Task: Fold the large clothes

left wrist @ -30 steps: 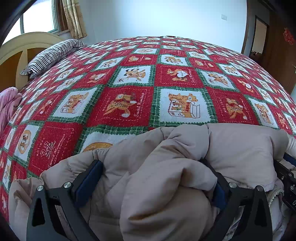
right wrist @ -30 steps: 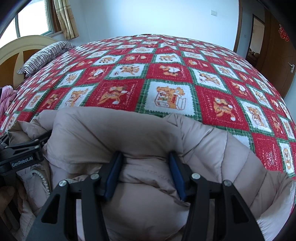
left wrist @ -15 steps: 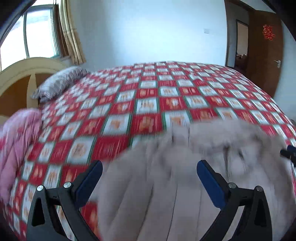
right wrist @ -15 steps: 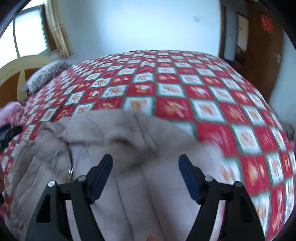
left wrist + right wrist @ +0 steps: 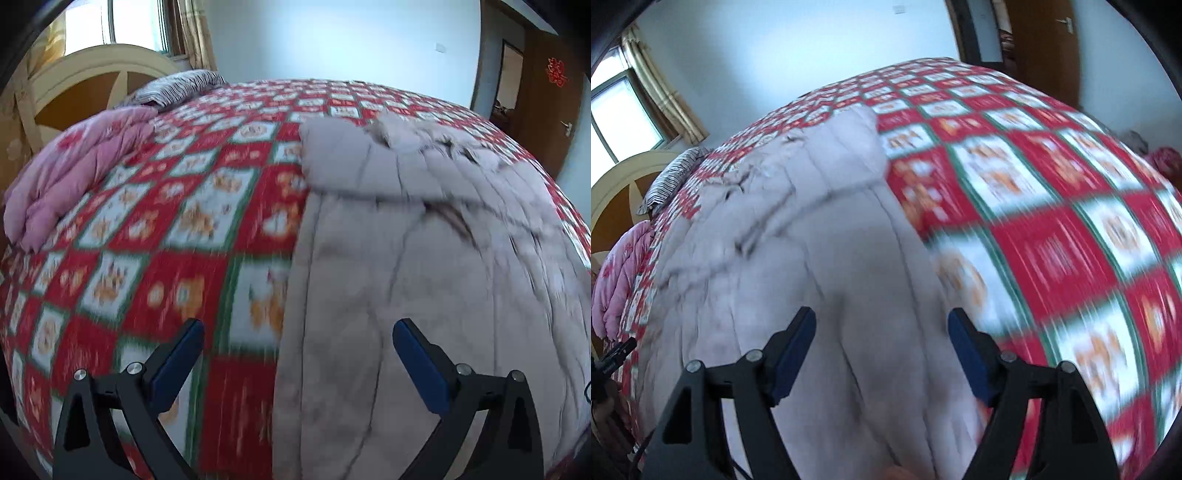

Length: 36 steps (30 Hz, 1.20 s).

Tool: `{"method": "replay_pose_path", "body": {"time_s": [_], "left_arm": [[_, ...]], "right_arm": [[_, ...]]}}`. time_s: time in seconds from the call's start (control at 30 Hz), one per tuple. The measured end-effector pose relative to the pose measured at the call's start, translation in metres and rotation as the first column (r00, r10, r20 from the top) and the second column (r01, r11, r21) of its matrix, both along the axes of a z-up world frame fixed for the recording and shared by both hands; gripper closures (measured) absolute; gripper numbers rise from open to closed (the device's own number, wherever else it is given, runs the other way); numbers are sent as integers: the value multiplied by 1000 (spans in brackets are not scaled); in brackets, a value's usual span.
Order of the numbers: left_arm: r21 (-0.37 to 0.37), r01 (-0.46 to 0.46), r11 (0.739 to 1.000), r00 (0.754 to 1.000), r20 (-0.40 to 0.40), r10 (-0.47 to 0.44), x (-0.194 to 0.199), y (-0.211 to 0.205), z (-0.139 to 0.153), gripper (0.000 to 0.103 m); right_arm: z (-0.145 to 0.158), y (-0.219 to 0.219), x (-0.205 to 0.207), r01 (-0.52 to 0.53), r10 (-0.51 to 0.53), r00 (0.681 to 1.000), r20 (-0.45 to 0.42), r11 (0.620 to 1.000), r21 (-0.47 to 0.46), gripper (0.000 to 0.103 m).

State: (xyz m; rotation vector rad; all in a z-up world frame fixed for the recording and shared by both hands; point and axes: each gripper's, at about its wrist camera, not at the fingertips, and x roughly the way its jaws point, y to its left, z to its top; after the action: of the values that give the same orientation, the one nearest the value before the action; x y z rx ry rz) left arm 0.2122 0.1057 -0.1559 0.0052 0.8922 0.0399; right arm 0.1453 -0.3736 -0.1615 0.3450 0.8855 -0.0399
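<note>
While both frames smear with motion blur, the left gripper (image 5: 298,345) hangs at six o'clock of its view with its blue-padded jaws spread wide and nothing between them; under the gap lie the left edge of a beige quilted coat (image 5: 406,266) and the bedspread beside it. The right gripper (image 5: 881,334), also at six o'clock of its own view, has its jaws well apart and grips nothing, with the coat's padded fabric spread beneath the gap.

The coat lies flat and lengthwise on a red, green and white patchwork bedspread (image 5: 177,221), running from the near edge of the bed toward twelve o'clock. From the left wrist it fills the span from four to one o'clock; from the right wrist it covers the stretch from six to eleven o'clock. Its far end is rumpled, with a folded flap and creases near the top.

At nine to ten o'clock in the left view, a pink quilt (image 5: 77,173) is bundled along the bed's edge, apart from the coat. Beyond it, near eleven o'clock, a striped pillow (image 5: 177,86) rests by a cream-and-wood headboard (image 5: 96,81) under a curtained window (image 5: 136,26). A wooden door (image 5: 546,110) stands at two o'clock.
</note>
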Motion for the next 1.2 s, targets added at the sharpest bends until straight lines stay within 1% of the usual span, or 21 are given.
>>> {"method": "replay_pose_path", "body": {"time_s": [0.13, 0.27, 0.33, 0.43, 0.5, 0.53, 0.57, 0.6, 0.63, 0.67, 0.7, 0.73, 0.77, 0.8, 0.83, 0.93, 1.0, 1.1, 1.17, 1.2], "left_arm": [[7, 31, 999, 999, -13, -31, -31, -1, -17, 1], [-19, 29, 999, 1000, -5, -29, -50, -1, -30, 1], [-39, 33, 999, 999, 9, -32, -54, 0, -34, 1], [-119, 50, 992, 999, -8, -51, -55, 3, -44, 1], [-107, 60, 992, 998, 12, -59, -56, 0, -45, 1], [-107, 70, 992, 997, 16, -69, -56, -2, -45, 1], [-132, 94, 987, 996, 19, -92, -57, -4, -45, 1], [-148, 108, 983, 994, 20, -106, -58, -5, -44, 5], [-155, 121, 980, 993, 25, -119, -60, -7, -43, 14], [-157, 155, 975, 988, 37, -151, -64, -11, -40, 45], [-141, 182, 973, 983, 48, -177, -68, -16, -37, 67], [-134, 205, 970, 978, 57, -199, -72, -18, -34, 74], [-120, 224, 967, 973, 81, -215, -78, -20, -28, 83], [-117, 231, 966, 970, 98, -220, -83, -19, -24, 86], [-124, 226, 966, 970, 117, -212, -88, -13, -17, 87], [-180, 233, 956, 963, 182, -200, -102, 5, 5, 90], [-200, 257, 945, 946, 252, -204, -120, 14, 32, 92], [-228, 306, 924, 909, 357, -213, -147, 26, 75, 92], [-224, 330, 917, 883, 417, -216, -158, 33, 106, 92], [-220, 340, 914, 872, 437, -219, -161, 35, 117, 92]], "right_arm": [[-10, 4, -41, 13, -13, 1000, -12, 1000, 2, 26], [-20, 8, -69, 24, -24, 1000, -1, 1000, 0, 26], [-26, 9, -79, 27, -27, 1000, -6, 1000, -8, 26], [-33, 19, -94, 30, -29, 1000, 8, 999, -29, 26], [-36, 22, -95, 42, -41, 999, 27, 998, -45, 28], [-37, 22, -95, 48, -47, 998, 30, 998, -39, 31], [-38, 23, -95, 53, -51, 998, 35, 998, -35, 40], [-39, 24, -96, 55, -53, 997, 47, 998, -31, 46], [-40, 25, -95, 49, -48, 998, 48, 999, -20, 62], [-40, 25, -96, 39, -39, 998, 59, 999, 0, 77], [-39, 26, -96, 23, -25, 997, 71, 999, 31, 84], [-36, 26, -98, 9, -14, 996, 85, 998, 57, 86], [-34, 28, -101, 10, -15, 995, 95, 998, 55, 88], [-30, 30, -104, 6, -12, 994, 107, 999, 50, 89], [-26, 31, -109, 2, -8, 992, 127, 999, 51, 90], [-11, 28, -125, 3, -16, 984, 178, 998, 70, 92], [3, 26, -139, -5, -14, 977, 212, 996, 89, 92], [33, 31, -161, -31, 10, 960, 279, 997, 73, 93], [59, 36, -176, -54, 31, 941, 338, 997, 59, 93], [73, 38, -183, -63, 41, 929, 368, 997, 48, 93]]}}
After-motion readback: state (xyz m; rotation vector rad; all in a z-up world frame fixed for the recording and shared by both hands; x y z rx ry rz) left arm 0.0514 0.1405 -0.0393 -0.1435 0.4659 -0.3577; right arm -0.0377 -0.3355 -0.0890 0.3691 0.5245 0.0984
